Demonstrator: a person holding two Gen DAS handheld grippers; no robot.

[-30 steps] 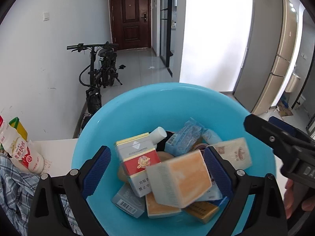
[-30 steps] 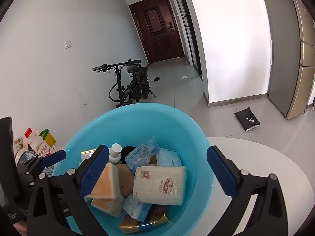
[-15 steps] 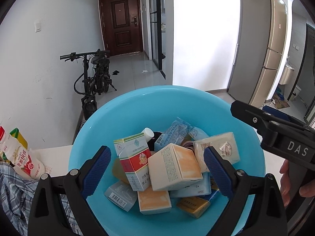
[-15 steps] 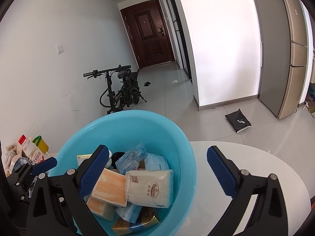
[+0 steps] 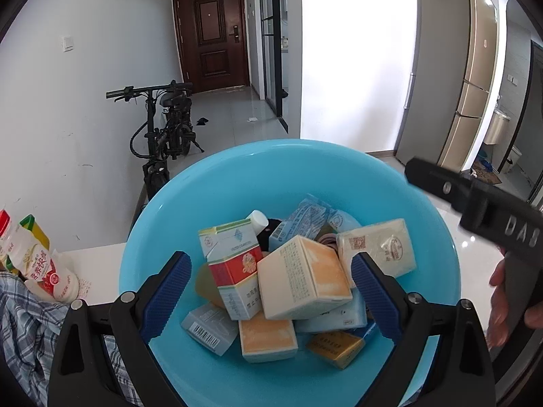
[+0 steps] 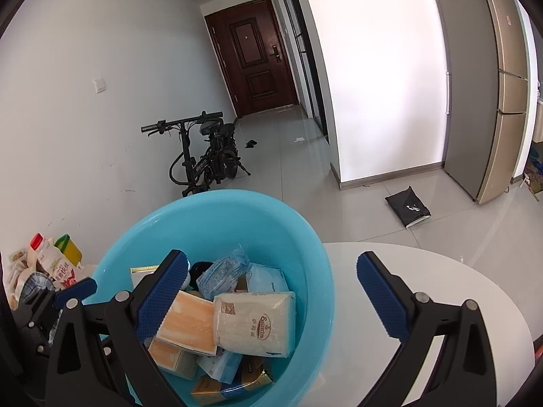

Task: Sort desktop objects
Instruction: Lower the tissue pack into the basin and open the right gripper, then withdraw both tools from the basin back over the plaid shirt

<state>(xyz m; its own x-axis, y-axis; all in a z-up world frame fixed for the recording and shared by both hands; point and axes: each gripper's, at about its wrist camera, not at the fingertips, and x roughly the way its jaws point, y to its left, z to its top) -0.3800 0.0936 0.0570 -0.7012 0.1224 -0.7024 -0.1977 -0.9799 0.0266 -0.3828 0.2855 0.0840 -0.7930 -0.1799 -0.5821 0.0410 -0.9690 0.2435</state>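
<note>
A light blue basin [image 5: 305, 176] on the white round table holds several small boxes and packets: an orange and white box [image 5: 305, 278], a red and white carton [image 5: 234, 264], a tissue pack [image 5: 376, 247]. My left gripper [image 5: 271, 288] is open above the basin, its fingers either side of the pile, holding nothing. My right gripper [image 6: 271, 291] is open, its left finger over the basin [image 6: 271, 217] and its right finger over the table [image 6: 441, 271]. The tissue pack [image 6: 254, 325] lies between them.
Milk and juice bottles [image 5: 37, 264] and a plaid cloth [image 5: 20, 322] sit at the table's left. The right gripper body [image 5: 475, 210] shows beside the basin. Beyond the table are a folding bike [image 6: 203, 159], a door and a fridge [image 6: 502, 84].
The orange and white box dropped from the left gripper's fingers and settled among the pile in the basin. Both grippers pulled back slightly. The right gripper stayed open.
</note>
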